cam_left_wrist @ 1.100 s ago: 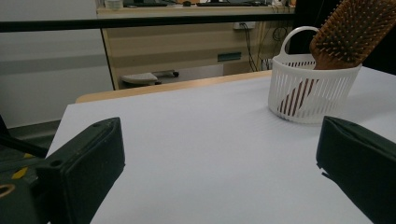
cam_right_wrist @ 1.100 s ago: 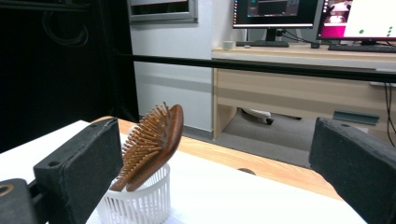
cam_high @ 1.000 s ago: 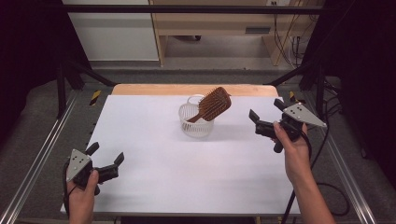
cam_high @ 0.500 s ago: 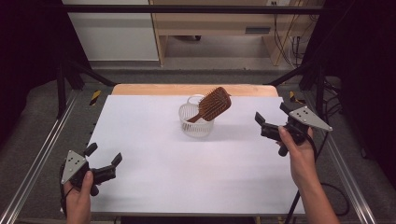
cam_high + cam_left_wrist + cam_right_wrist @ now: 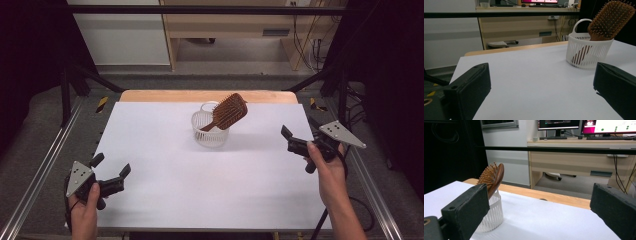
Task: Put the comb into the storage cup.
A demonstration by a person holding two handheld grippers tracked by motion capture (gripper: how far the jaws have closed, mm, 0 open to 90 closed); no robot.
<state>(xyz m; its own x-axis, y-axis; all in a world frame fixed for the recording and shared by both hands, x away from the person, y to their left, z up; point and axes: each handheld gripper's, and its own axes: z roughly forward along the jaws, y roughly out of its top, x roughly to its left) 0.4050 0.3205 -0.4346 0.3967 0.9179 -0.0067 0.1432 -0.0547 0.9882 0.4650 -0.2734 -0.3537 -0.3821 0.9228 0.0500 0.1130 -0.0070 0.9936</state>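
A wooden paddle hairbrush [image 5: 228, 112] [image 5: 610, 21] [image 5: 493, 178] stands handle-down in a small white slotted basket [image 5: 209, 132] [image 5: 587, 51] [image 5: 492, 216], its head leaning out over the rim to the right. The basket sits at the far middle of the white table [image 5: 200, 175]. My left gripper [image 5: 111, 171] is open near the front left corner, with nothing between its jaws. My right gripper [image 5: 299, 133] is open at the right edge, well clear of the basket, also holding nothing.
A wooden strip [image 5: 200, 95] runs along the table's far edge. Metal frame rails [image 5: 40, 170] flank both sides. Beyond the table stand a wooden desk [image 5: 584, 167] with monitors and cables on the floor.
My right gripper has drawn back toward the right and nearer the front edge. My left gripper has slid back toward the front left corner. Brush and basket have stayed put.
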